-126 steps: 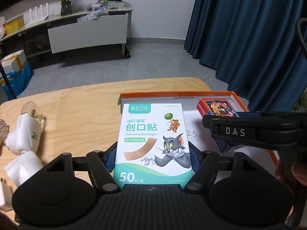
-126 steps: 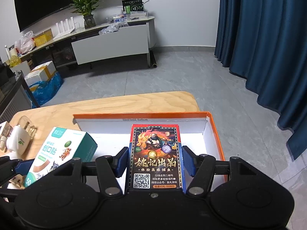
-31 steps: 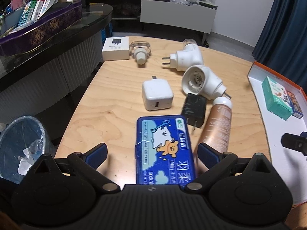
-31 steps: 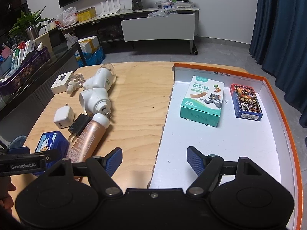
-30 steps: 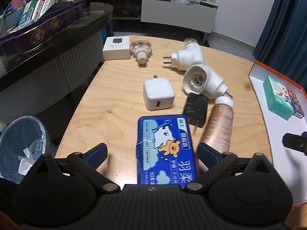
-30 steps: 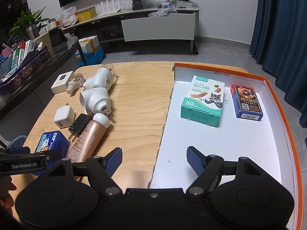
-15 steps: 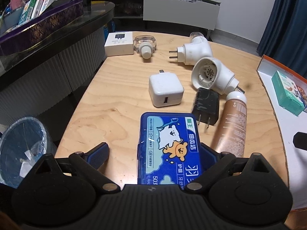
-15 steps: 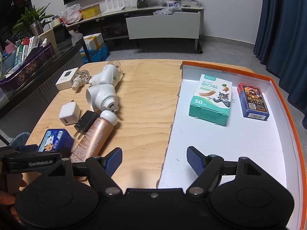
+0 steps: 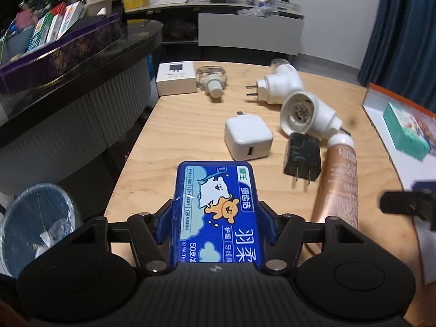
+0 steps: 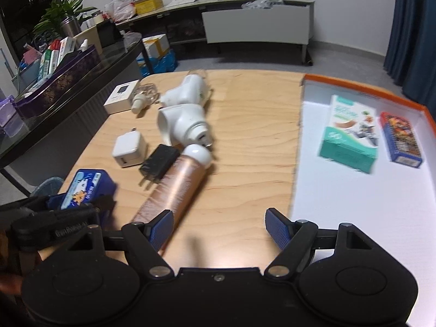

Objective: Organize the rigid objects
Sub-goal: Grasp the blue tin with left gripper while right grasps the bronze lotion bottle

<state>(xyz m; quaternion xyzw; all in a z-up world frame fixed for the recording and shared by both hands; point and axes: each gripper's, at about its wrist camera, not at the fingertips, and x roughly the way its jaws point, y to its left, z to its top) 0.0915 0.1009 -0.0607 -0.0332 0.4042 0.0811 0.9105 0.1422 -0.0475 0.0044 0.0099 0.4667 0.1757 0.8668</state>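
Floss box (image 9: 215, 207), blue, lies on the desk's (image 9: 190, 114) near edge between the left gripper's (image 9: 215, 224) fingers, which are closing against its sides. Beside it lie a black plug (image 9: 301, 156), a copper tube (image 10: 174, 190) and white chargers. Right gripper (image 10: 219, 227) hovers with fingers apart, empty, the tube's end by its left finger (image 10: 162, 227).

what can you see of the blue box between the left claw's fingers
The blue box is a flat, glossy, round-cornered case with a cartoon white bear, an orange bear and Chinese lettering on its lid. It lies flat near the wooden table's near edge, label up. The left claw is closing around it, blue pads at both long sides. Nothing else touches it.
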